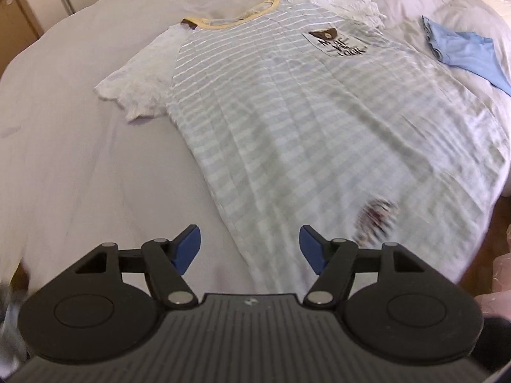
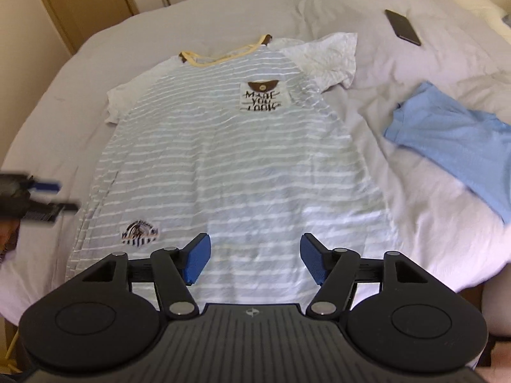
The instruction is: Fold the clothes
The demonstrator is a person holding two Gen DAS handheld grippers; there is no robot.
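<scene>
Nearest, the right tool (image 2: 255,257) hangs with its blue pads set wide and nothing between them, poised just over the bottom hem of the striped T-shirt (image 2: 230,159), roughly at the hem's middle and a little toward the shirt's pocket side. The left tool (image 1: 250,249) is likewise wide and empty; in its own view it sits near the hem's corner on the other side, where the shirt's side seam meets the bare sheet of the bed (image 1: 80,159). From the right wrist view that left tool (image 2: 48,198) shows as a dark blur at the frame's left edge, just beside the shirt's side seam and a little farther up than the zebra-like patch (image 2: 139,232).

So the relation that counts: the shirt lies face up and flat, its long axis running straight away from both tools, hem closest, yellow-trimmed collar (image 2: 223,54) farthest. Each tool has one side of the garment ahead of it, the left nearer the seam with the patch, the right nearer the side with the printed chest pocket (image 2: 262,97). A lengthwise fold would likely begin with a pinch at the hem and a matching one near a shoulder, and that is a judgement only.

Farther off, the white short sleeves (image 2: 332,54) spread out on either side, somewhat crumpled. Beyond the pocket side, well apart from the shirt, a light blue garment (image 2: 456,146) lies rumpled on the bed, and a dark phone (image 2: 403,27) rests near the far bedding.
</scene>
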